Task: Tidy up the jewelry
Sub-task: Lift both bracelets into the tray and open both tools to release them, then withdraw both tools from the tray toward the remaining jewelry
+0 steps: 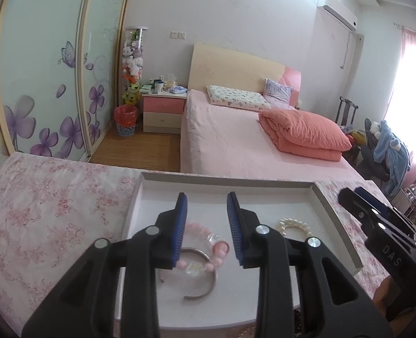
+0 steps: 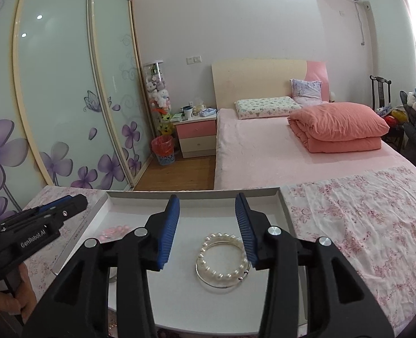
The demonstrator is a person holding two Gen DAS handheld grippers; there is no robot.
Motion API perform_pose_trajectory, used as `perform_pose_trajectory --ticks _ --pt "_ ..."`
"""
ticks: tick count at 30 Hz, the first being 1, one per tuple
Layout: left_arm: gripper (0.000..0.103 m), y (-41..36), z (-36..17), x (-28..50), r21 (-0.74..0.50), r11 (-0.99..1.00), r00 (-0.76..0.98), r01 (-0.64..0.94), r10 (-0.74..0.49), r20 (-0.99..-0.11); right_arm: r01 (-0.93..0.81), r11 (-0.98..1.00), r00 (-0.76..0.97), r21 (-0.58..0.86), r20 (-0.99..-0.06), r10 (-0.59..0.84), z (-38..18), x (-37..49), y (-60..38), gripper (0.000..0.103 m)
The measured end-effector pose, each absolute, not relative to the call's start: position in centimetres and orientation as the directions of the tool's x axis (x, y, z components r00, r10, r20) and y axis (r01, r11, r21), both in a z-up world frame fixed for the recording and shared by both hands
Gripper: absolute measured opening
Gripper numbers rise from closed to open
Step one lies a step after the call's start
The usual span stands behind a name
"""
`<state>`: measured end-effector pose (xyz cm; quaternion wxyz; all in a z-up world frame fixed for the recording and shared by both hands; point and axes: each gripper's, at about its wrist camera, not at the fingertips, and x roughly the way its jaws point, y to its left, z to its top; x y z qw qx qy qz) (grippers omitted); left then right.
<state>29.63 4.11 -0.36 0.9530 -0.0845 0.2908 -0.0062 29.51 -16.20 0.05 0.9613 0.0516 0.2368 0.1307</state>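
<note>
Over the tray (image 1: pixel 337 219), both tongs are held partly open with nothing gripped: left tongs (image 1: pixel 206 231) above the pink beads (image 1: pixel 218 249) and bangle (image 1: pixel 205 281), right tongs (image 2: pixel 206 232) above the pearls (image 2: pixel 222 256). Overlapping pieces could get snagged together. Tray's near edge is hidden by the tongs.

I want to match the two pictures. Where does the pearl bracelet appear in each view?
Left wrist view: pearl bracelet at lower right, partly hidden behind the left gripper's right finger, near the tray's right wall.
Right wrist view: pearl bracelet at lower centre, between the right gripper's fingers.
Shared landmark: white tray.
</note>
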Motion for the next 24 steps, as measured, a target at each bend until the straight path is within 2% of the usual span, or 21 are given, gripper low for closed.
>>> perform_pose_trajectory --ticks 15,24 --pt "0.032 5.1 -0.5 26.8 -0.156 0.986 0.821 -0.061 -0.039 -0.570 -0.207 0.965 0.855 0.161 -0.449 0.258 -0.1 27.6 -17.9 0.043" --pt "0.036 5.1 -2.1 23.9 -0.159 0.986 0.794 -0.046 -0.060 -0.604 -0.191 0.972 0.828 0.140 -0.509 0.236 -1.9 24.9 -19.9 0.043"
